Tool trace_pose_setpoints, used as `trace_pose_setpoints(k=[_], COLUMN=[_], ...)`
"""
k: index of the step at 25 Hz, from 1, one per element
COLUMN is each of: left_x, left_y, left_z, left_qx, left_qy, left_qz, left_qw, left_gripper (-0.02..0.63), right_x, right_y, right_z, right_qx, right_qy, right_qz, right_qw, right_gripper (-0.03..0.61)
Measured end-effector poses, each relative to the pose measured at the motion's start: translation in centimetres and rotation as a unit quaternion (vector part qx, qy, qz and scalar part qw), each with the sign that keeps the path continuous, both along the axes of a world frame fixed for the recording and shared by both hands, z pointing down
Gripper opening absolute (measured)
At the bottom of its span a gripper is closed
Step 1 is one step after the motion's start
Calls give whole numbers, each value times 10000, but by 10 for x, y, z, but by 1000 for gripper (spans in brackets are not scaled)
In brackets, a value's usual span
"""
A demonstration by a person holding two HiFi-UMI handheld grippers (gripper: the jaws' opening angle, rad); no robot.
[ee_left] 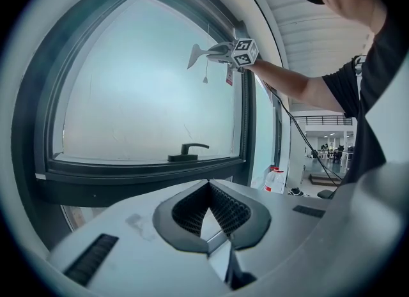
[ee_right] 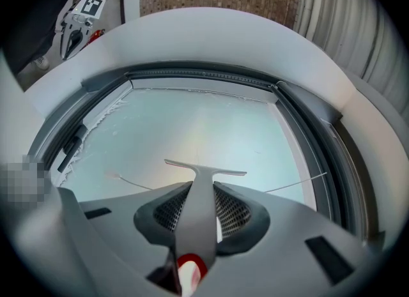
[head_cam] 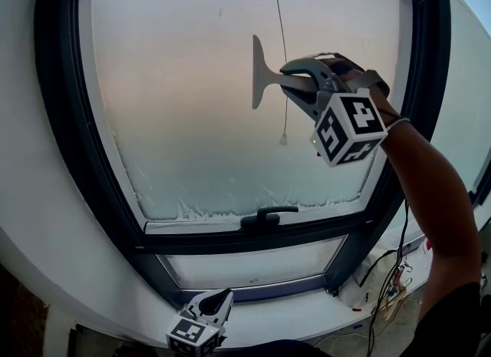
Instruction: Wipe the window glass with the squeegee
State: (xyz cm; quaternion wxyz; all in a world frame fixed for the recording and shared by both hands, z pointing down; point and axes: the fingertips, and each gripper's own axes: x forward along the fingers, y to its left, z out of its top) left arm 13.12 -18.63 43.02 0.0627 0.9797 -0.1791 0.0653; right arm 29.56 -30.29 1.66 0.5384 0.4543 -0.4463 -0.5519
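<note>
- My right gripper (head_cam: 295, 79) pinches the squeegee (head_cam: 261, 75) between its jaws. The blade sticks out past the tips and faces the glass (head_cam: 176, 117), ready to wipe.
- My left gripper (head_cam: 209, 309) hangs low with its jaws pressed together on nothing. I think it isn't needed.

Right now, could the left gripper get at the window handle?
Probably yes: the left gripper sits below the window handle, empty, with nothing between them. The right gripper and squeegee are higher up, out of the way.
</note>
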Motion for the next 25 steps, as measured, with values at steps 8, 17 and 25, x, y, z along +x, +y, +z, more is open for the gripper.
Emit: trace_pose_setpoints(k=[8,17,25], left_x=[-4,-18,-45], left_y=[-4,-11,-11], left_z=[0,7,16], left_qx=[-28,-125,-239], left_qy=[13,14,-81], left_qz=[84,300,547], left_qw=[10000,9995,9982], left_gripper=[0,0,0], right_x=[1,-4,-8], right_y=[1,-3,1], right_z=[10,54,97], right_qx=[-39,-313,-538], right_qy=[-5,-76,-229], right_qz=[118,332,686], right_qw=[9999,9989,9959], right_gripper=[87,87,87])
